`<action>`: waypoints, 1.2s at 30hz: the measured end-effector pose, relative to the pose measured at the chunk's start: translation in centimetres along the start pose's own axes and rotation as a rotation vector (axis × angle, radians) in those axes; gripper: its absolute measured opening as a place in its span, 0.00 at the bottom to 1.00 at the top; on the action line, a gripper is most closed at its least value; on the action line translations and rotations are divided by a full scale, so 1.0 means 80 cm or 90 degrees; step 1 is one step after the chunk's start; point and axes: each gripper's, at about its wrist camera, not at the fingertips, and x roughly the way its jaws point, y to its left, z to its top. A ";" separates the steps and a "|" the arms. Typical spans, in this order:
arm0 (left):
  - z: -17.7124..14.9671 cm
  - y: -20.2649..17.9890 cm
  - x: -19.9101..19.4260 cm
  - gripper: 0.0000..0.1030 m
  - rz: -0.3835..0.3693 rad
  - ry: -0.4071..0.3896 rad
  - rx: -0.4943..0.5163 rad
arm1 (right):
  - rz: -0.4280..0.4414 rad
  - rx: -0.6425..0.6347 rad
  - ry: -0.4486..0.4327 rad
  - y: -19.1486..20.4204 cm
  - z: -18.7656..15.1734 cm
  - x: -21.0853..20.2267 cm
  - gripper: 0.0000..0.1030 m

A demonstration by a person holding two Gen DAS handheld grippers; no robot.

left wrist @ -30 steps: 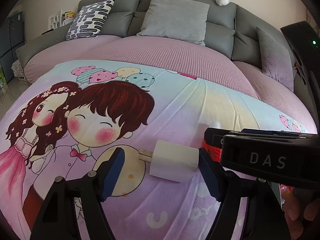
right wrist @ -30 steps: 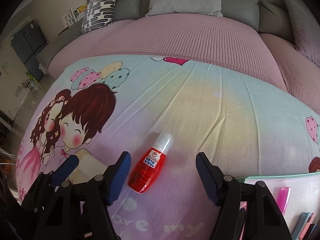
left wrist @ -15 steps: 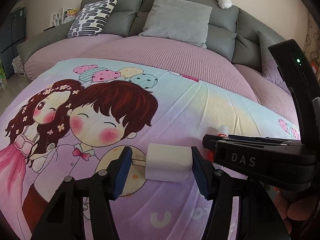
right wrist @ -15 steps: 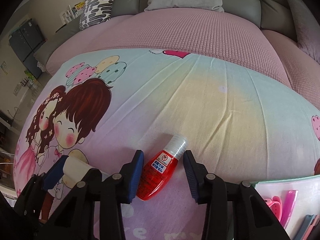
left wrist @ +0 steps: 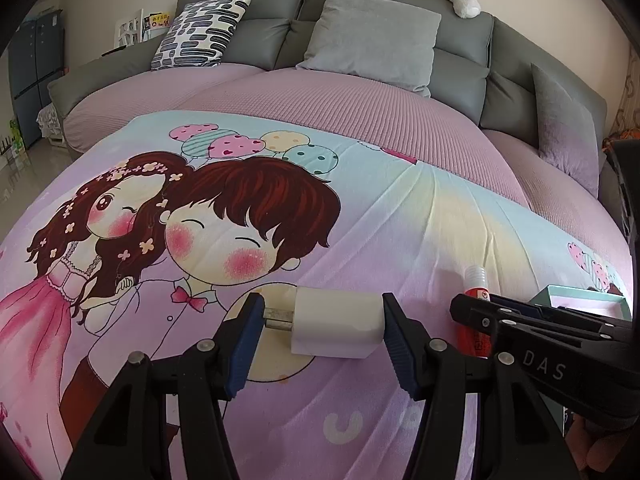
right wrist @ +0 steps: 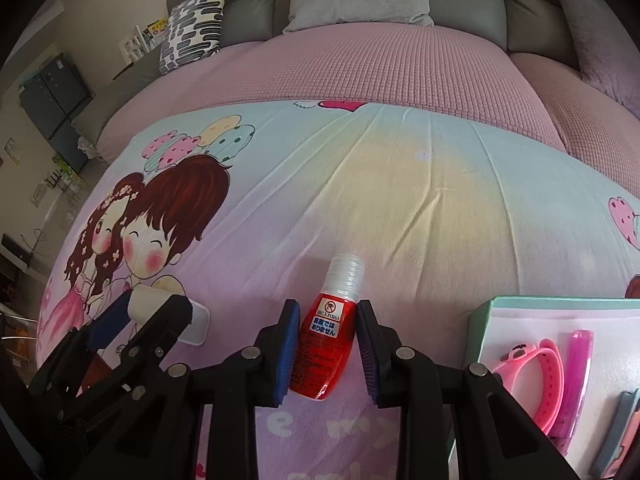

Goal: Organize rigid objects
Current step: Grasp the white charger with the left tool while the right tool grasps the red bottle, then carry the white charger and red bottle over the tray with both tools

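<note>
Now each hand-held gripper [left wrist: 322,330] [right wrist: 328,342] clamps its item: charger [left wrist: 336,328], bottle [right wrist: 326,344].

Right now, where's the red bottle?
Right wrist view, low centre: red bottle lies on the cartoon blanket between the right tongs, left of the teal box.

charger [left wrist: 334,328]: matt white plastic, dull metal prongs | bottle [right wrist: 325,350]: glossy clear red plastic, ribbed clear cap | blanket [left wrist: 400,232]: smooth printed cloth, creased | sofa cover [right wrist: 384,64]: waffle-textured pink cloth | gripper pads [right wrist: 289,350]: ribbed blue rubber
</note>
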 end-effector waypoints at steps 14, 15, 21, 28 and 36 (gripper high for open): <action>0.008 -0.019 -0.030 0.58 0.000 -0.029 0.017 | -0.003 0.048 -0.103 -0.019 -0.039 -0.081 0.28; 0.009 -0.021 -0.033 0.58 -0.001 -0.032 0.019 | -0.006 0.057 -0.113 -0.022 -0.042 -0.088 0.28; 0.016 -0.041 -0.059 0.58 -0.011 -0.061 0.045 | -0.038 0.123 -0.155 -0.053 -0.068 -0.133 0.28; 0.021 -0.068 -0.094 0.58 -0.025 -0.103 0.072 | -0.094 0.187 -0.206 -0.093 -0.099 -0.191 0.28; 0.022 -0.105 -0.126 0.58 -0.044 -0.144 0.111 | -0.158 0.250 -0.229 -0.144 -0.134 -0.232 0.28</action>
